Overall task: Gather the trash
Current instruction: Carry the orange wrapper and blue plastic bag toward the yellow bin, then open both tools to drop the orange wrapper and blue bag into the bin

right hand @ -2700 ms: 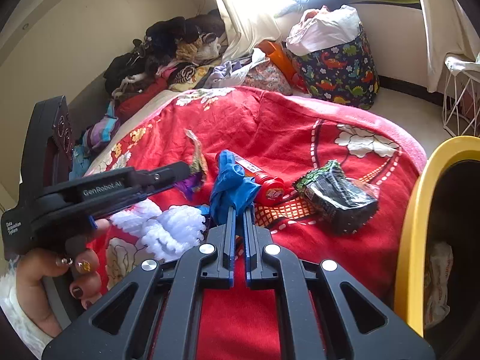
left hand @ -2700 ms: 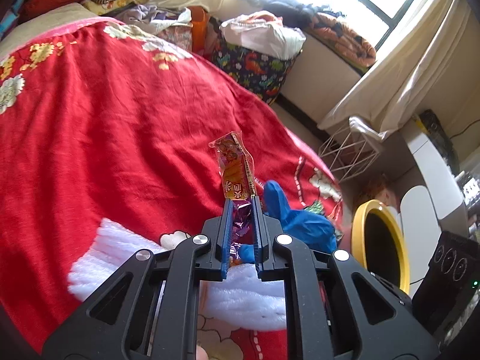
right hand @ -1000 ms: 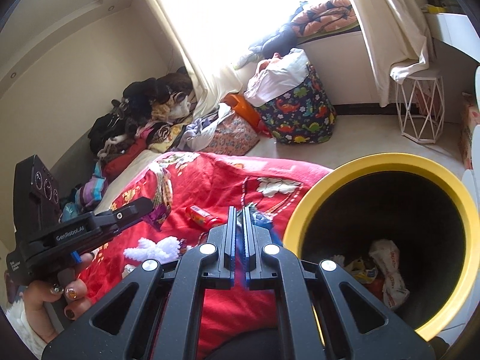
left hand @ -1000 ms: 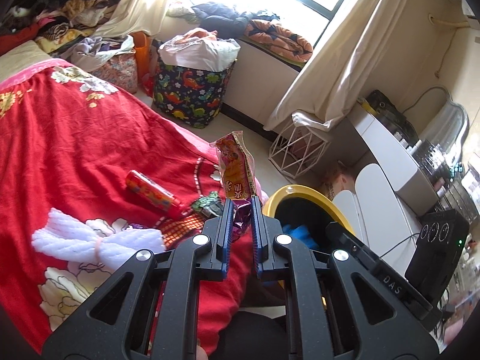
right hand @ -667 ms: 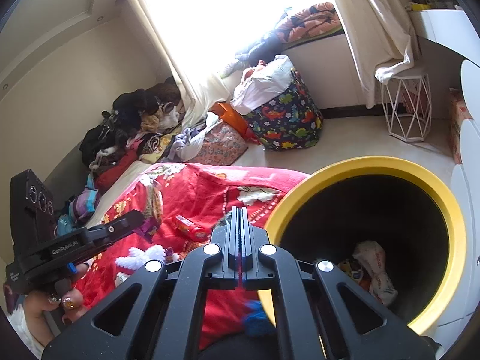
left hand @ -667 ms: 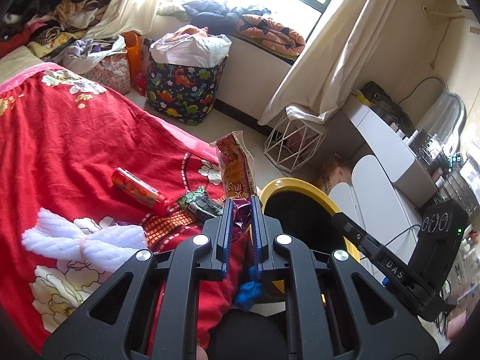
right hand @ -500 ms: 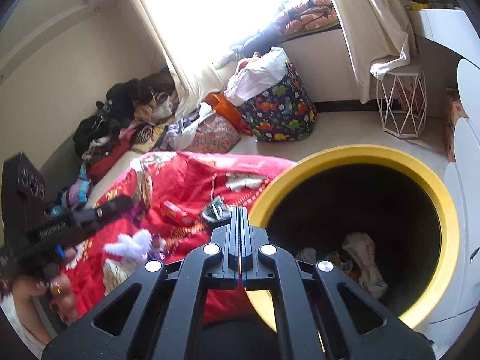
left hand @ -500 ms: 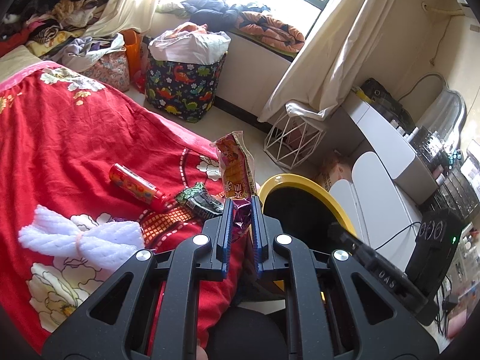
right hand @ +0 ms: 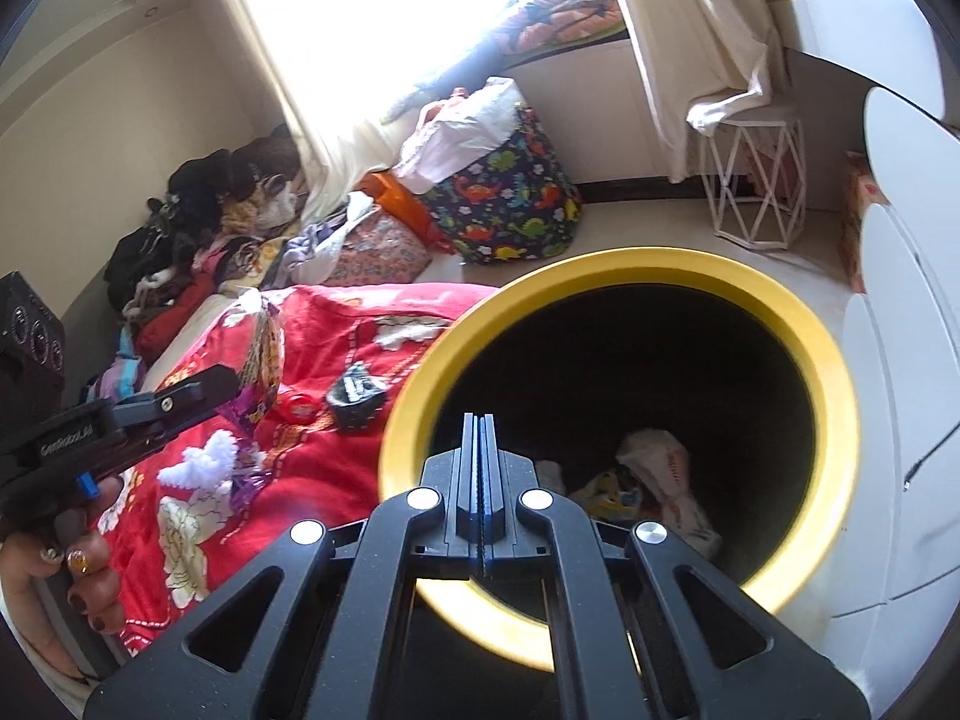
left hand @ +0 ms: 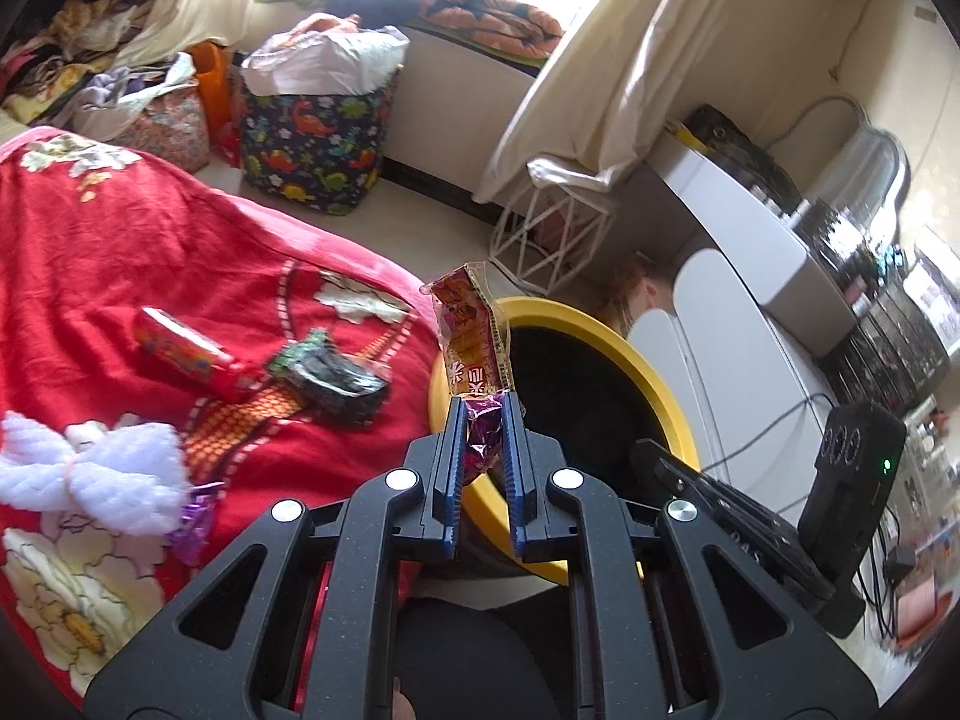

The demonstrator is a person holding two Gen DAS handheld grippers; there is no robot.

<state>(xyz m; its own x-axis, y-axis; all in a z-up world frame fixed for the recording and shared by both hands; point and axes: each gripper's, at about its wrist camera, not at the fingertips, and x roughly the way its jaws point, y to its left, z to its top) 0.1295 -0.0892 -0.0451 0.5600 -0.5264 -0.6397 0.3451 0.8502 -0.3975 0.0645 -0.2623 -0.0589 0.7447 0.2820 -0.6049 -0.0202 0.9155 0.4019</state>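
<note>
A bed under a red floral blanket (left hand: 150,240) fills the left of my left wrist view, with the round yellow-rimmed trash bin (right hand: 840,396) standing against its near corner, on the floor. Beyond it are a dinosaur-print fabric basket (left hand: 312,144) stuffed with white cloth and a white wire stool (right hand: 756,186) below the pale curtain. Inside the bin I see crumpled wrappers (right hand: 654,474) lying at the bottom. On the blanket lie a white fluffy bow (left hand: 90,474), a red tube-shaped snack pack (left hand: 186,354) and, just beside it, a dark crumpled wrapper (left hand: 336,378). My left tongs (left hand: 483,420) are clamped on an orange and purple snack wrapper (left hand: 474,330), which stands upright between the blue pads, by the bin's near rim in that view. My right tongs (right hand: 480,432) are fully closed on nothing, pointing down into the bin's mouth. A hand (right hand: 66,576) with painted nails holds the left tool.
</note>
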